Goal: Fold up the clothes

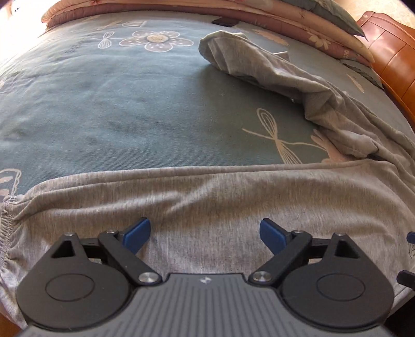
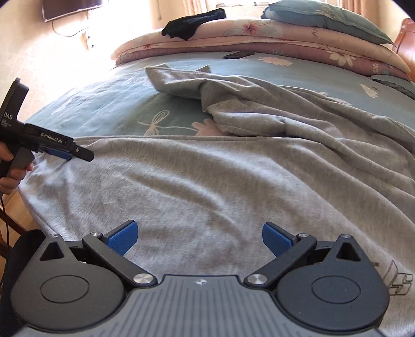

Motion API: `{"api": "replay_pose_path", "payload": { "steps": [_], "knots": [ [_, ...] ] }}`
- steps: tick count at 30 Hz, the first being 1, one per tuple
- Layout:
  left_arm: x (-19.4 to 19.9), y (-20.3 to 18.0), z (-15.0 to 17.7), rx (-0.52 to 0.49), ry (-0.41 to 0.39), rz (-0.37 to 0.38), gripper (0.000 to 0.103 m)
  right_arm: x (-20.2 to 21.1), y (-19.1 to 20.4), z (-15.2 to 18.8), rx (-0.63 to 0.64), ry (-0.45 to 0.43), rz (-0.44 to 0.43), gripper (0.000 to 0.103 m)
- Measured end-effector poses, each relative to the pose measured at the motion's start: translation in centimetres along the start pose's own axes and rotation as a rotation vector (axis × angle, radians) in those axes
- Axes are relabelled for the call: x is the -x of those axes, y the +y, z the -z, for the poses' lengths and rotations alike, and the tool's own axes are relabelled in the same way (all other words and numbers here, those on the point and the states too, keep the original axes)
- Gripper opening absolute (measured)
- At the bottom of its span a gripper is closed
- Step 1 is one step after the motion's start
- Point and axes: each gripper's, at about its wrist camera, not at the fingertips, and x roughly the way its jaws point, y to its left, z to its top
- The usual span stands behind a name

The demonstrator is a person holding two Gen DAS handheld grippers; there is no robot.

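A grey T-shirt [image 1: 207, 197] lies spread on the blue flowered bed sheet [image 1: 116, 103], its hem at the near left. One sleeve [image 1: 233, 54] trails crumpled toward the far side. My left gripper [image 1: 205, 228] hovers open just above the shirt's body, nothing between its blue pads. In the right wrist view the same shirt [image 2: 207, 181] fills the middle, with dark printed letters [image 2: 399, 280] at the lower right. My right gripper [image 2: 199, 230] is open over the cloth and holds nothing. The left gripper [image 2: 77, 155], held by a hand [image 2: 10, 176], points at the shirt's left edge.
Folded floral quilts [image 2: 259, 39] and a blue pillow [image 2: 324, 18] line the far side of the bed. A black garment [image 2: 192, 23] rests on the quilts, with a dark phone [image 2: 238, 54] on the sheet before them. A wooden headboard [image 1: 389, 51] stands at the right. Wooden floor [image 2: 15, 207] shows past the bed's left edge.
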Motion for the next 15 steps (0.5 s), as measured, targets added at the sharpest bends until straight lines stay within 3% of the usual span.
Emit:
{"api": "replay_pose_path", "payload": {
  "steps": [4,9,13,15],
  "knots": [
    [1.6,-3.6,0.2,-0.084,-0.006,0.122,0.091,1.3,-5.4,-0.1,-0.143,-0.075,0.038,0.103],
    [1.5,-10.3,1.9,-0.241,0.02,0.236,0.091,-0.5,-9.3,-0.1,-0.322,-0.032,0.02,0.103],
    [-0.2,-12.4,4.0,-0.265,0.093,0.219,0.092,-0.1,-8.9,1.7,-0.313,-0.046,-0.001,0.103],
    [-0.2,-12.3,5.0,-0.266,0.081,0.201,0.095,0.6,-8.6,2.5,-0.291,-0.044,-0.012,0.103]
  ]
}}
